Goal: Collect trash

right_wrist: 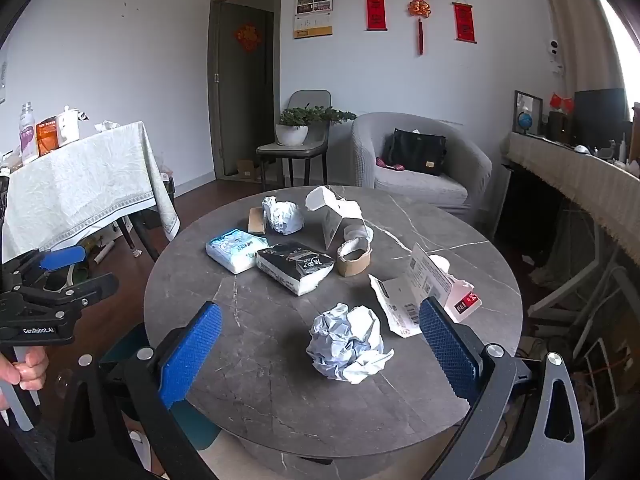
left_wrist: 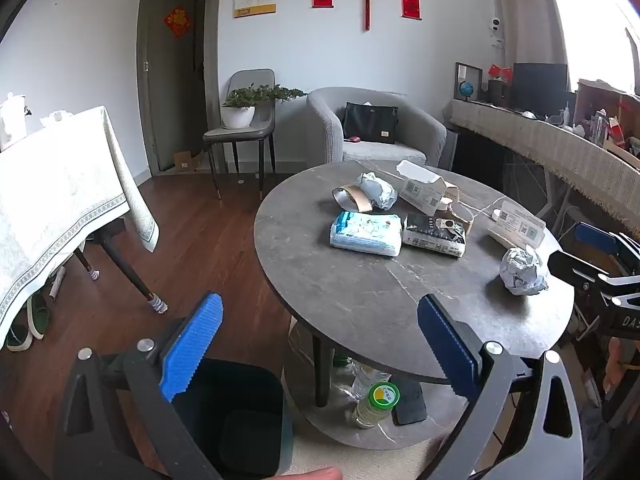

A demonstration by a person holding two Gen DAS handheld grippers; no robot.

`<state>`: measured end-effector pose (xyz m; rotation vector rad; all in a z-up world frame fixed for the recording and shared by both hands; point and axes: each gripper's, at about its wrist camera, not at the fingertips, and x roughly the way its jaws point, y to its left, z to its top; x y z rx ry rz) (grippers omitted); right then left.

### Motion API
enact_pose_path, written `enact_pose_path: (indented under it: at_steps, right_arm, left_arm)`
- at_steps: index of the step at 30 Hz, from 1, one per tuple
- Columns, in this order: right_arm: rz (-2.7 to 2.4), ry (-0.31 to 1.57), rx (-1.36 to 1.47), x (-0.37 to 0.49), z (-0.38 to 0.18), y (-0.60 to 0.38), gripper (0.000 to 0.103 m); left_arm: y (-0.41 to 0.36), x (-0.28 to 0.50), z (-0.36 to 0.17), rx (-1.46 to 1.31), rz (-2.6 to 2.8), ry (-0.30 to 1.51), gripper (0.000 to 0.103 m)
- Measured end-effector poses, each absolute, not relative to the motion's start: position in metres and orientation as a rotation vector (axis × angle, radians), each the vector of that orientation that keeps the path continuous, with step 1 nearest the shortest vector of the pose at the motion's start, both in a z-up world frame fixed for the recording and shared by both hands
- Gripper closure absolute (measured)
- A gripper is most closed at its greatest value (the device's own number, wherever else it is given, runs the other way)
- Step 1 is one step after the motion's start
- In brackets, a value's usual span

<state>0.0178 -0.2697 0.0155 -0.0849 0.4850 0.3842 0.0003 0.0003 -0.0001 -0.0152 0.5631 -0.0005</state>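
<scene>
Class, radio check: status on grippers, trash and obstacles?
Both grippers, left and right, open, empty. Paper ball nearest right gripper, untouched. Bin below left. Path clear.

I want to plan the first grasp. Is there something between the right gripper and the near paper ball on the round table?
Nothing visible. The right gripper is open, and the paper ball lies on bare table right ahead. The torn box sits apart, off to the right.
</scene>
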Motion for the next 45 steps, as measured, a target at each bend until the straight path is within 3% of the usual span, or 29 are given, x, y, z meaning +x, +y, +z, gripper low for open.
enact_pose_path:
  at_steps: [45]
  right_arm:
    - [0.397,0.485,-0.070,0.0197,0.0144,-0.2684,0.003]
  left_arm:
    - [0.0000,0.0001,0.0000,-0.010,-0.001,0.566,0.003]
